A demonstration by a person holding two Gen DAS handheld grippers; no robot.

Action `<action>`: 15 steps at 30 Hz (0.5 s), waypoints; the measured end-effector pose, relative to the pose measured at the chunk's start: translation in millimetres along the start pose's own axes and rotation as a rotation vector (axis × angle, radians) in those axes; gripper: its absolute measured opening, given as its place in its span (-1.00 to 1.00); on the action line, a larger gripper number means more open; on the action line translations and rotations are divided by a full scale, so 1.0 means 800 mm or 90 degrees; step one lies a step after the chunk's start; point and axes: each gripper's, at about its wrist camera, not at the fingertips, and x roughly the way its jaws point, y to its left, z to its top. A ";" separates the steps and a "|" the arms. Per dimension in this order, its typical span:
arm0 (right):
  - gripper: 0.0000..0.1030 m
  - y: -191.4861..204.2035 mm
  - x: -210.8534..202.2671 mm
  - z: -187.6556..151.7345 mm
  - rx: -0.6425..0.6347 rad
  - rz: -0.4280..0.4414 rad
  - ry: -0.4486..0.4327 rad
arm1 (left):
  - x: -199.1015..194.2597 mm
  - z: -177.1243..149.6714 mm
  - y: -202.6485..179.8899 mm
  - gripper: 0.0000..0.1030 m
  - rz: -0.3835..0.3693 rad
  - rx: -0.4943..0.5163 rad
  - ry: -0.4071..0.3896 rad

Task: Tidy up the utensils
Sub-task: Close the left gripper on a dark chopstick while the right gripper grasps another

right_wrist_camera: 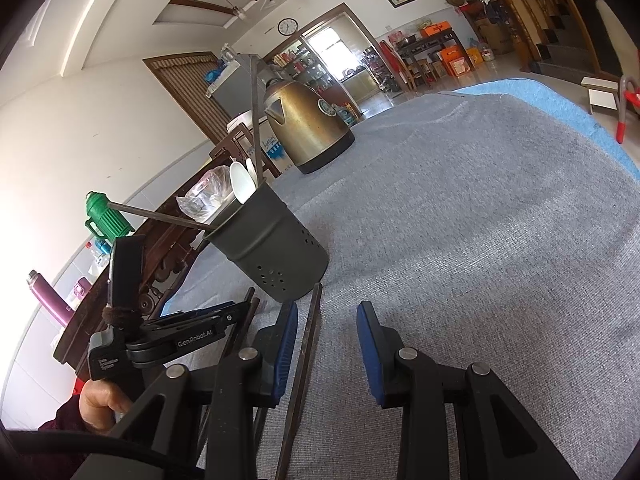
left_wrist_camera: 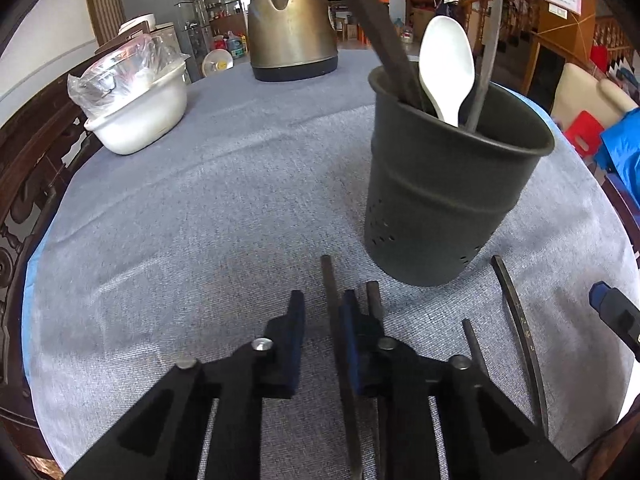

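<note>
Several dark, slim chopsticks (left_wrist_camera: 334, 320) lie loose on the grey woven tablecloth (left_wrist_camera: 200, 200) beside the dark perforated cylindrical utensil holder (left_wrist_camera: 440, 200), which already holds a white plastic spoon (left_wrist_camera: 446, 64). The left gripper (left_wrist_camera: 322, 320) has narrowed its jaws around one stick, though pad contact seems one-sided from here. A half-caught stick could pivot and drop on lifting. The right gripper (right_wrist_camera: 327, 332) hangs part open over another chopstick (right_wrist_camera: 308, 344); it grips nothing.
</note>
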 end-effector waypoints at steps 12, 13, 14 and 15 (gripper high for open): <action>-0.34 -0.001 0.004 0.000 0.001 -0.005 0.007 | -0.013 -0.012 0.018 -0.81 0.006 -0.006 0.011; -0.34 -0.001 0.004 0.000 0.001 -0.006 0.008 | -0.013 -0.011 0.019 -0.81 0.006 -0.004 0.011; -0.34 0.000 0.005 0.000 0.000 -0.007 0.010 | -0.012 -0.009 0.020 -0.81 0.005 -0.002 0.010; -0.34 0.000 0.006 0.000 -0.001 -0.008 0.011 | -0.011 -0.007 0.021 -0.79 0.002 -0.002 0.012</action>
